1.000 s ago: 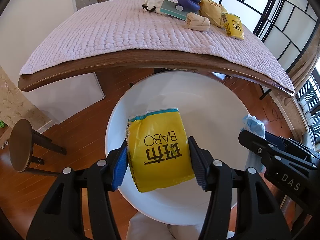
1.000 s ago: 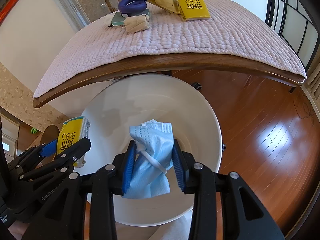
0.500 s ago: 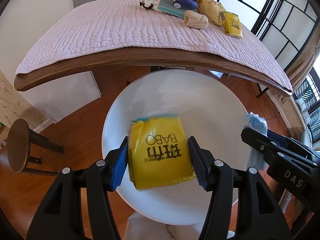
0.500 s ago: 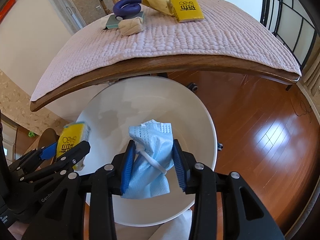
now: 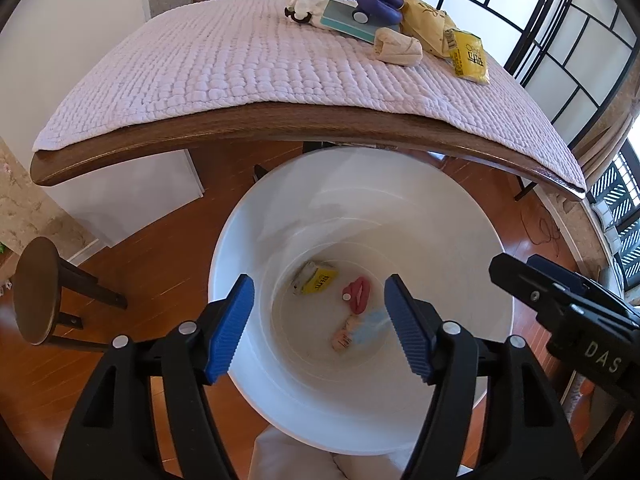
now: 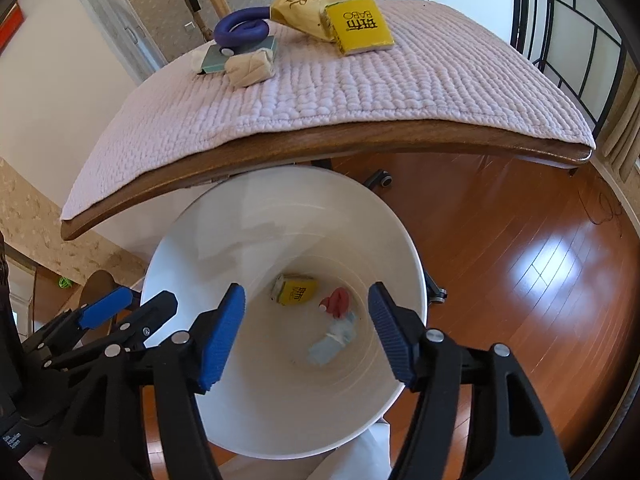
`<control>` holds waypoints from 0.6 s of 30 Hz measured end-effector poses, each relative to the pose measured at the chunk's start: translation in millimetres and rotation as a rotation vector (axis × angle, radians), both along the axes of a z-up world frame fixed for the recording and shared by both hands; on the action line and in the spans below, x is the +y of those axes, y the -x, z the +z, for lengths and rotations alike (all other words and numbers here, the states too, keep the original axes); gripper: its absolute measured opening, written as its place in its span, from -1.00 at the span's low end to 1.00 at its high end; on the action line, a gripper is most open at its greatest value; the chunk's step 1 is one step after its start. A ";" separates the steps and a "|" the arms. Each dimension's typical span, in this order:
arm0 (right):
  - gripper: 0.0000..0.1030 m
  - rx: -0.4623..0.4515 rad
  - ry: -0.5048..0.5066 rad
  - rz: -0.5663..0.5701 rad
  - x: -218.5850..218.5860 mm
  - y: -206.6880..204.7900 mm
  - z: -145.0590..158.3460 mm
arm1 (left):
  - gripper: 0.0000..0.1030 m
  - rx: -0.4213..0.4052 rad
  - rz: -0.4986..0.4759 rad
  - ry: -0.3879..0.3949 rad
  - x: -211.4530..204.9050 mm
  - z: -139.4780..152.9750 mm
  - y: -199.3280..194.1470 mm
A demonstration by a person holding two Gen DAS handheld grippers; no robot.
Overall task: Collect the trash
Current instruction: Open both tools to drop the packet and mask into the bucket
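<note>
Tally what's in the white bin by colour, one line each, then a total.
Yellow: 1, packet
Red: 1, curved piece
Blue: 1, mask
Pink: 1, small wrapper, seen only from the left wrist
Total: 4 in the bin

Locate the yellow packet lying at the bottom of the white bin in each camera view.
Left wrist: yellow packet on the bin floor, upper left of centre, between the open fingers.
Right wrist: yellow packet on the floor, left of centre.
Shared landmark: the red item just right of it.
</note>
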State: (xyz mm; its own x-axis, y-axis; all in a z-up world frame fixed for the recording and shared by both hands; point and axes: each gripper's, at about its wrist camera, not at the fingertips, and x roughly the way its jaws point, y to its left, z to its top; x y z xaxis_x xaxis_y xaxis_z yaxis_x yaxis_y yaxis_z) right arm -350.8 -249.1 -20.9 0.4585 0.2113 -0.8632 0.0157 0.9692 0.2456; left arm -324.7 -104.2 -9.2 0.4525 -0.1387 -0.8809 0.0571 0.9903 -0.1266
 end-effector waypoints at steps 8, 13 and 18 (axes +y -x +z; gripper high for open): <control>0.41 -0.025 0.016 -0.017 -4.9 2.4 7.3 | 0.61 -0.004 0.013 -0.015 2.2 0.9 -0.9; 0.82 -0.052 0.024 -0.046 -9.1 3.3 16.4 | 0.88 -0.014 0.017 -0.008 0.9 8.8 -0.3; 0.91 -0.091 0.020 -0.066 -16.1 3.6 31.7 | 0.89 -0.017 0.006 0.007 -5.0 18.6 -0.1</control>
State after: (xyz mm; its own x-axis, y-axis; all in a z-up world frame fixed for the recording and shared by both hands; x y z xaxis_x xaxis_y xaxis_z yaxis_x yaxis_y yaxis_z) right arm -354.3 -265.2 10.8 0.5472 0.1614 -0.8213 0.0581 0.9715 0.2296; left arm -324.6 -109.2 9.4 0.4685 -0.1417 -0.8720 0.0529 0.9898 -0.1324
